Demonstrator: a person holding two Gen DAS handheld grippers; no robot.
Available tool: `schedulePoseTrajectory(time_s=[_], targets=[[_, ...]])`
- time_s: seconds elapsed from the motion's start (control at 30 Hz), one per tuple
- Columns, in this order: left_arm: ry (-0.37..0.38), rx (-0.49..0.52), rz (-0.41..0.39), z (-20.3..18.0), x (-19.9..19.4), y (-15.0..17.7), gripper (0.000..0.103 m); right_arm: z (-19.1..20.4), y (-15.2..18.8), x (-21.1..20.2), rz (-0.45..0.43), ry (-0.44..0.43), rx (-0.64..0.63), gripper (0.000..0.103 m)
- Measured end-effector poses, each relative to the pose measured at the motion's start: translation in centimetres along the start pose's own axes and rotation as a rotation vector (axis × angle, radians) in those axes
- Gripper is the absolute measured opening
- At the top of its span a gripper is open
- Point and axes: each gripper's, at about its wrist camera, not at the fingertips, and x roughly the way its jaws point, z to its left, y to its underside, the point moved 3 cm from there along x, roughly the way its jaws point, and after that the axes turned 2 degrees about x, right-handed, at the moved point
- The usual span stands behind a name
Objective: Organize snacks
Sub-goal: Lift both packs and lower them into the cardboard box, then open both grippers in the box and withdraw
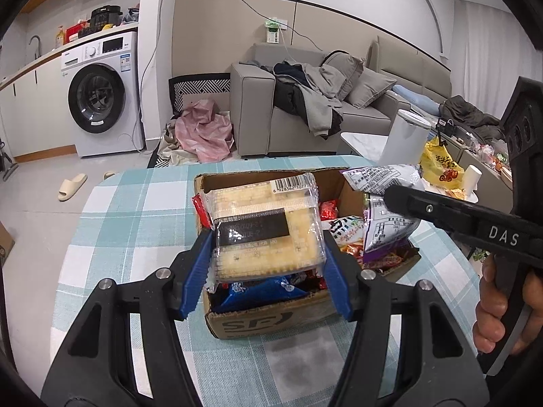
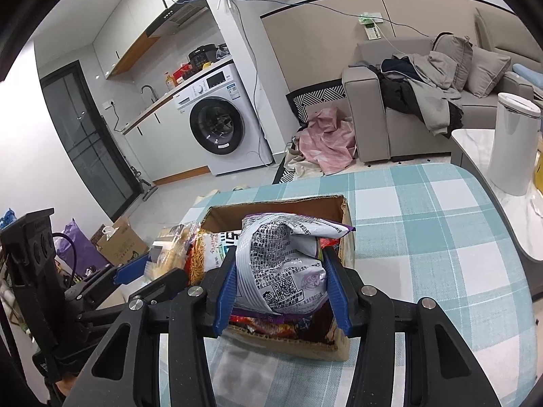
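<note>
Two Packets Gripped Above the Carton: Hazards and Blind Spots

Two grippers are loaded. The left gripper [image 1: 268,254] is clamped on a clear-wrapped cracker pack [image 1: 268,227], held over the near left part of the cardboard box [image 1: 271,318]. The right gripper [image 2: 281,288] is clamped on a silver-and-purple snack bag [image 2: 281,264], held over the right side of the same box. The box stands on the checked tablecloth [image 2: 424,237] and is heaped with other packets.

Hazards from this position:
- Crushing. The crackers are brittle; excess finger pressure would likely break them.
- Slippage. Both wrappers are glossy film. The snack bag is soft and crumpled, so it may slide out if the grip loosens.
- Collision. Both tools work over one box, close together; a careless move could knock one load against the other.
- Snagging. Loose packets below may catch and be dragged over the rim.

Not determinable:
- The box floor and lower packets are covered.
- The destination for either item is not shown.
- Printed text on the wrappers is too small to read.
</note>
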Motion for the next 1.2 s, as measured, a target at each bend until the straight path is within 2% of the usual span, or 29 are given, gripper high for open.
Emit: schedulePoseTrajectory(time_s=[0.83,0.9,0.97,1.0,1.03,1.13,1.2], targets=[[-0.048,0.022,0.042,1.3,6.8,-0.3,0.059,-0.2,-2.2,5.2,0.017,0.009,0.055,0.048],[-0.046,0.021,0.056,1.4,7.1,-0.1,0.059,-0.2,-2.3,5.2,0.015,0.006,0.061,0.052],[-0.050,0.018,0.056,1.5,7.1,0.0,0.061,-0.1,-2.3,4.8,0.007,-0.002,0.048,0.060],[-0.051,0.014,0.057,1.6,7.1,0.0,0.062,-0.1,-2.3,4.5,0.000,-0.004,0.041,0.070],[-0.042,0.009,0.058,1.7,6.9,0.1,0.063,0.0,-2.3,4.3,-0.005,-0.008,0.036,0.076],[-0.025,0.004,0.045,1.7,6.3,0.3,0.072,-0.2,-2.0,3.4,-0.006,-0.012,0.038,0.087],[-0.034,0.017,0.033,1.5,5.6,0.4,0.082,-0.4,-1.8,2.9,-0.008,-0.021,0.045,0.091]])
